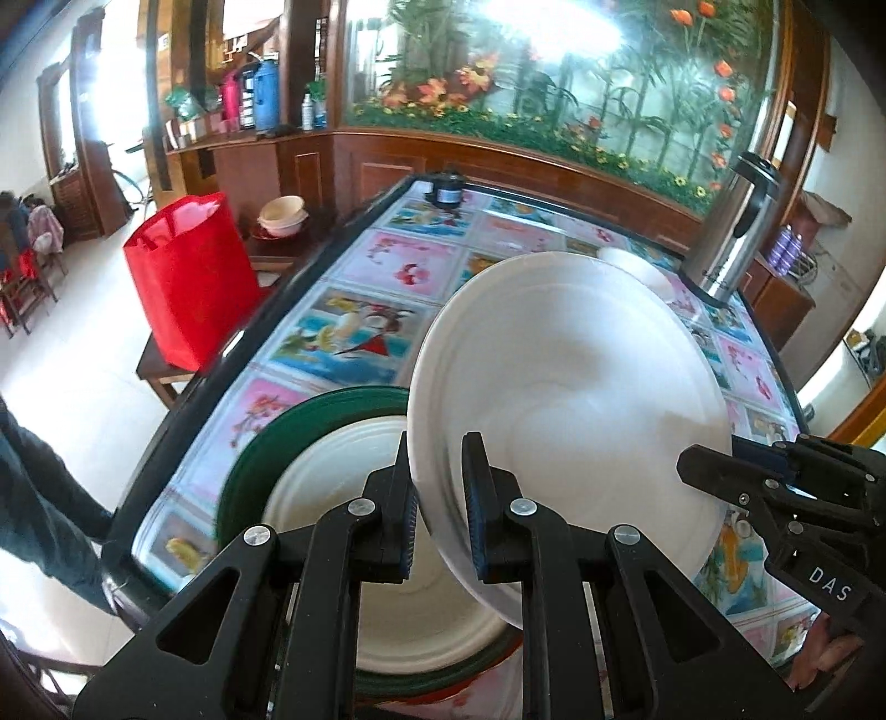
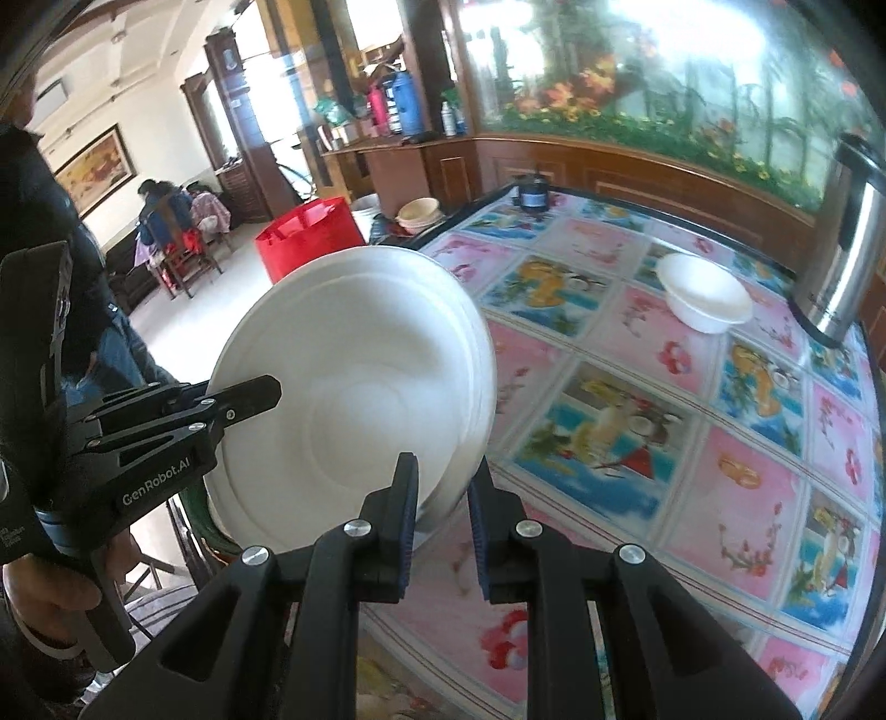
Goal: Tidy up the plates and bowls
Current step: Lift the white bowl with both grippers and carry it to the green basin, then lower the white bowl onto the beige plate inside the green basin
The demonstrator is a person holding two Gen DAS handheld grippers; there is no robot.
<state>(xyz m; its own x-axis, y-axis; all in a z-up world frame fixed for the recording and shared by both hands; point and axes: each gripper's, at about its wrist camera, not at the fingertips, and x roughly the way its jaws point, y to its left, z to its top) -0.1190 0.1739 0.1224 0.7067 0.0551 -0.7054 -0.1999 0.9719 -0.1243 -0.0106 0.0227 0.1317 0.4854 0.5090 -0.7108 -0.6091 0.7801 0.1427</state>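
Daylight flared off the glass mural [image 1: 554, 33] at upper centre; fisheye edges curved, and the white plate [image 1: 570, 387] was motion-blurred.

A large white plate [image 1: 570, 387], or perhaps a few stacked close, is held tilted above the table, its rim caught at two opposite edges. Under its lower edge lies another white plate [image 1: 354, 476] resting flat in a dark green dish [image 1: 260, 443] near the table's edge. A small white bowl [image 2: 703, 299] sits upright farther off.
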